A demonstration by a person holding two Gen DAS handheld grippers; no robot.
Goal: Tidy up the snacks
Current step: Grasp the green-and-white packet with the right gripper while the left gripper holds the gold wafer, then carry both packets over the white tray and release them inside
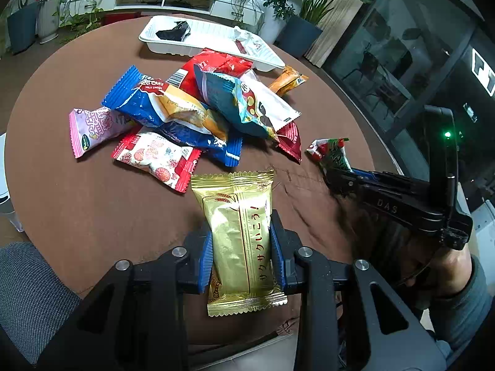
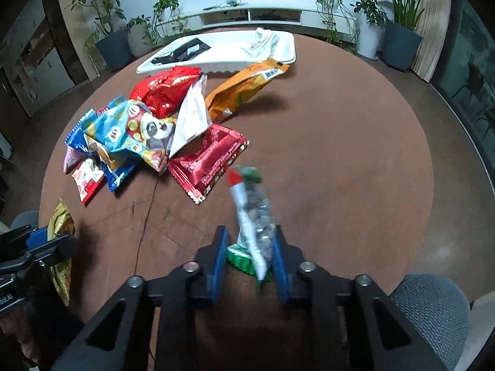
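We hold one snack in each gripper, and the white tray (image 2: 287,50) at the far edge of the round brown table (image 2: 340,170) is our landmark for everything. The left gripper (image 1: 242,252) is clamped on the gold packet (image 1: 239,235), its blue pads pressing the two long sides, so the packet's long axis runs straight ahead of the fingers and points toward the tray. The right gripper (image 2: 249,261) has the slim green-and-red packet (image 2: 252,216) between its pads; in the right wrist view a gap shows on the left side and the packet is blurred, while the left wrist view shows its twisted end (image 1: 328,148) sticking out beyond the closed-looking fingers, so we judge it gripped. Its long axis also points away from us, toward the tray.

The tray lies well beyond both hands, with the loose heap of snacks (image 1: 198,108) between the left gripper and it. From the right gripper the path to the tray's right end passes over bare table, beside the orange packet (image 2: 244,89). We judge the right hand has the clearer line; the left must carry its packet over or around the heap to reach the tray
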